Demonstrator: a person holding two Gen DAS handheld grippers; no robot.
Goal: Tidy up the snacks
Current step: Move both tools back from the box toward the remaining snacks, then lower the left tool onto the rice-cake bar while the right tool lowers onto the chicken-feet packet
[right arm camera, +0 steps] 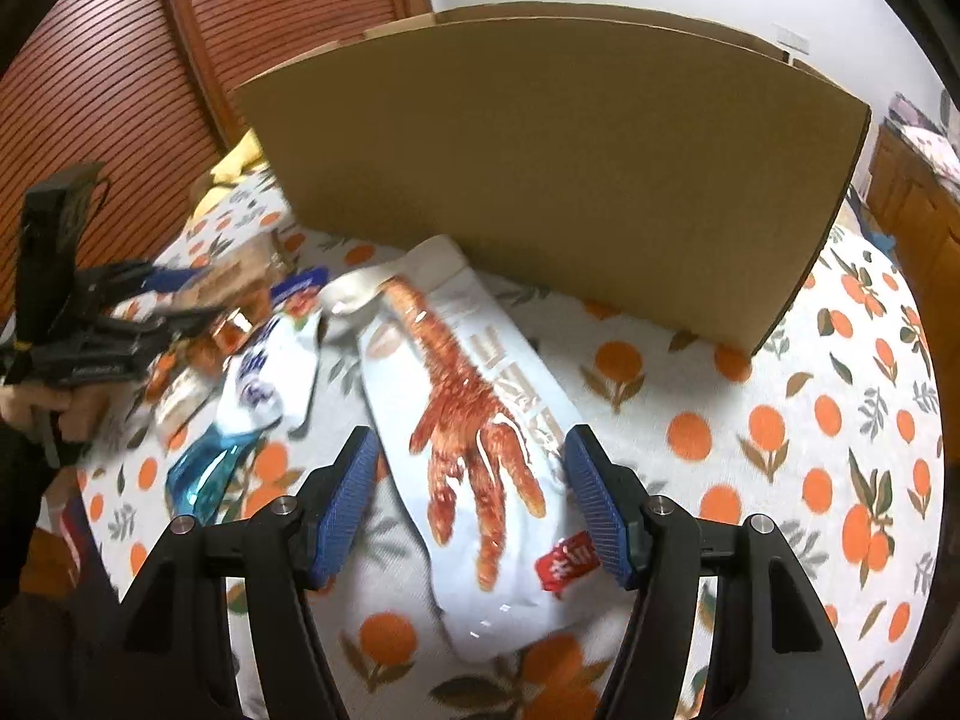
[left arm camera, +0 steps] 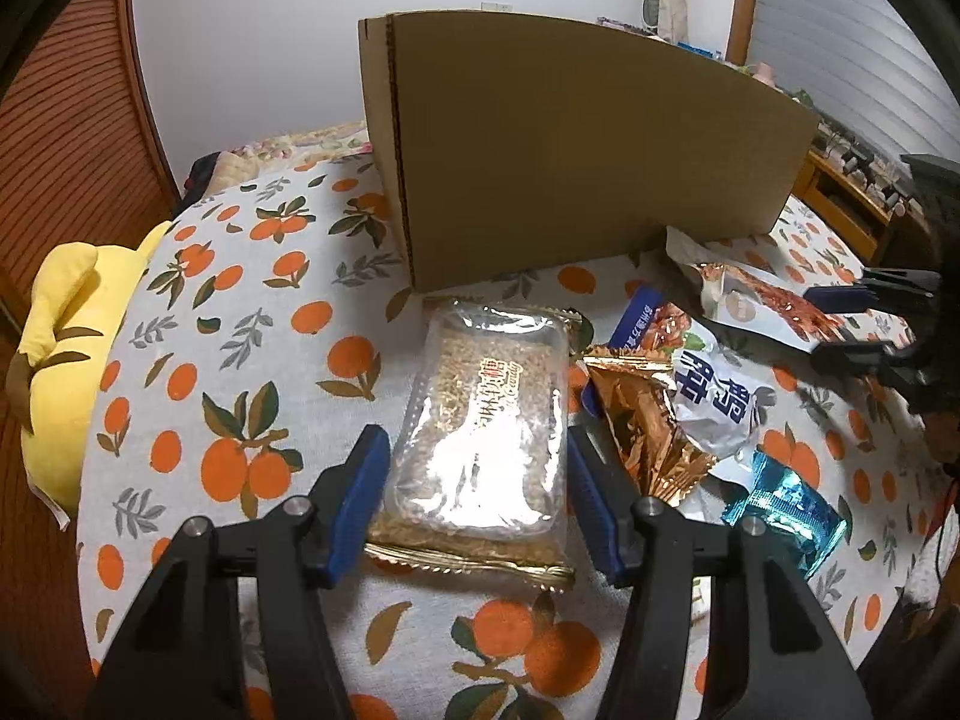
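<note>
The clear-windowed, gold-edged pack of grain bars lies flat on the orange-print worktop, between the left gripper's jaws, which stand apart and clamp nothing. It looks light, its film slippery and its contents brittle, so a hold across the long sides near the middle seems safest. The right gripper, jaws likewise apart, straddles a pale soft pouch printed with red chicken feet; it will likely sag if pinched at one end. A tall brown cardboard box stands just behind, its wall blocking a straight push. Gold, white and blue wrappers crowd beside.
</note>
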